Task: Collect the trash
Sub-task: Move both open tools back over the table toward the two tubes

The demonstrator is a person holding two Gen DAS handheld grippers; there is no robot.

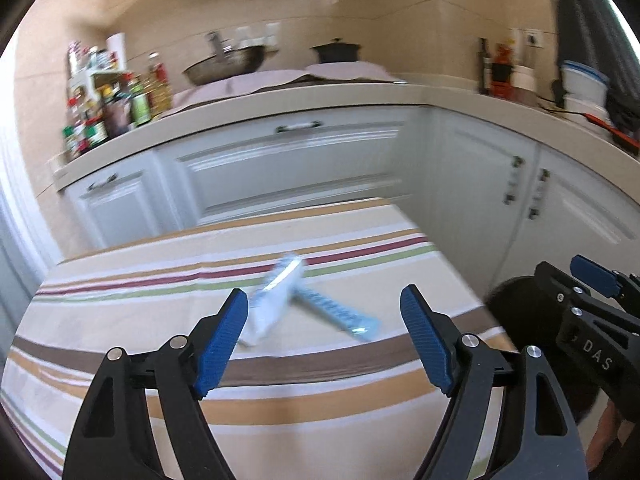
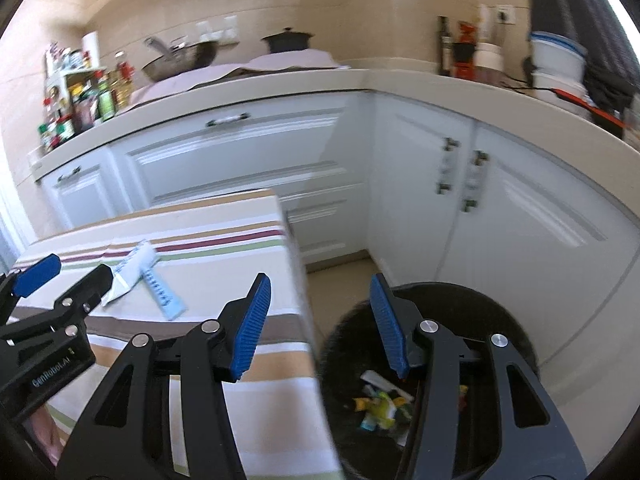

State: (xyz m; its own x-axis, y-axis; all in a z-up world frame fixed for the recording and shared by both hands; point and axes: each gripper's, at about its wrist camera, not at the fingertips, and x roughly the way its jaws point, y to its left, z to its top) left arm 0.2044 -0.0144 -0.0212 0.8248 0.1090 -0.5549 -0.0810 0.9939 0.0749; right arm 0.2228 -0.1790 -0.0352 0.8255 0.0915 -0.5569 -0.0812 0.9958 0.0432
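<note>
Judging by the bin [image 2: 500,312], I am partway through: its black bag already holds a small heap of crumpled wrappers [image 2: 380,404], yellow, green and white, at the lower right of the right wrist view. Two pieces are left on the desk [image 1: 280,384], crossing each other near the middle of the left wrist view: a white wrapper [image 1: 272,300], flat and slightly puffed like an empty sachet, and a pale blue strip [image 1: 340,314], long, thin and printed with a row of marks. Both look like light, slick film or foil, likely to slide on cloth; motion blur hides finer detail.

The left hand-held gripper [image 1: 324,340] hangs above the desk with its jaws wide apart, holding nothing, the white wrapper just beyond its left finger. The right hand-held gripper [image 2: 320,324] is also spread and empty, over the gap between the desk edge and the bin. Its ribbed blue pads [image 2: 250,328] look rubbery on hard black plastic arms. The desk wears a striped woven cloth, lying smooth.
</note>
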